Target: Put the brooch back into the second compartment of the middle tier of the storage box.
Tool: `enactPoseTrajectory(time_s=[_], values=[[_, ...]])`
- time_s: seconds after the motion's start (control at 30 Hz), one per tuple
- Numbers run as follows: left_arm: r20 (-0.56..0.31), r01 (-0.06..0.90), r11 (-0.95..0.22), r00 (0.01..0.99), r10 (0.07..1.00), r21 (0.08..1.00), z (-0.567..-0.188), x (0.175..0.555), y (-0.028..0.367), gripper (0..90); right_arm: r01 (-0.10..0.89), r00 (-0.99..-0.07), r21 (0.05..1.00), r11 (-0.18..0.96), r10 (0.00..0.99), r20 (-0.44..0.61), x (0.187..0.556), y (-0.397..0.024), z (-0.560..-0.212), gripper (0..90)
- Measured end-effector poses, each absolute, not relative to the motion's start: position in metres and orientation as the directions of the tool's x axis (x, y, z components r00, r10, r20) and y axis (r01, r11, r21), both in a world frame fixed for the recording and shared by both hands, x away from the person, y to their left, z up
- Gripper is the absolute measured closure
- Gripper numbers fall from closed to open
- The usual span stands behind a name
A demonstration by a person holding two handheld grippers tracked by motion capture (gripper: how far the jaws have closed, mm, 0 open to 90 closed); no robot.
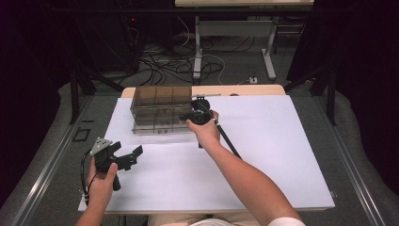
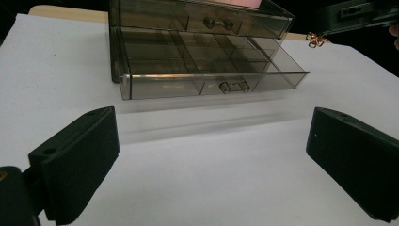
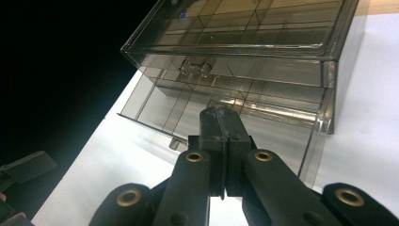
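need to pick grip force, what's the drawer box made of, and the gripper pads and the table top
The drawer box: likely rigid smoked plastic, glossy; its inner dividers show through the walls and its edges catch light. The left gripper pads: matte black, finely ribbed, perhaps rubber or moulded plastic. The table top: a flat white matte sheet, with a pale wood-like edge at the far side; material uncertain.

Dim room, bright table, slight blur

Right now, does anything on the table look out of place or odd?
Only the smoky plastic organizer: its bottom drawer is pulled out and looks empty, while the top drawer is shut. Nothing looks spilled or damaged.
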State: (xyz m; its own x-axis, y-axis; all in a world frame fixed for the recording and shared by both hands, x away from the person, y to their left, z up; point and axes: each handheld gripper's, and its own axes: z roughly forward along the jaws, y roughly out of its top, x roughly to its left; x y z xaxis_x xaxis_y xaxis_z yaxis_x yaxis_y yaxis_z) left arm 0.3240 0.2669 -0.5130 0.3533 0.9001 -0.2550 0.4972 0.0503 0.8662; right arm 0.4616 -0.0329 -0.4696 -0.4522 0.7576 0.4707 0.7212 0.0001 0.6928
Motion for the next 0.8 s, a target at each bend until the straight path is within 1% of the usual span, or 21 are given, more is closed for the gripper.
enactPoseTrajectory(time_s=[0.43, 0.6, 0.8], values=[[-0.252, 0.496, 0.045, 0.359, 0.899, 0.867, -0.513, 0.324, 0.266, 3.2, 0.705, -0.474, 0.709, 0.015, 0.754, 0.455, 0.463, -0.021, -0.470, 90.0], [-0.255, 0.498, 0.046, 0.359, 0.898, 0.866, -0.513, 0.324, 0.266, 3.2, 0.695, -0.483, 0.719, 0.031, 0.760, 0.434, 0.465, -0.014, -0.472, 90.0], [-0.258, 0.495, 0.050, 0.360, 0.897, 0.867, -0.513, 0.324, 0.266, 3.2, 0.690, -0.490, 0.723, 0.044, 0.763, 0.421, 0.468, -0.005, -0.479, 90.0]])
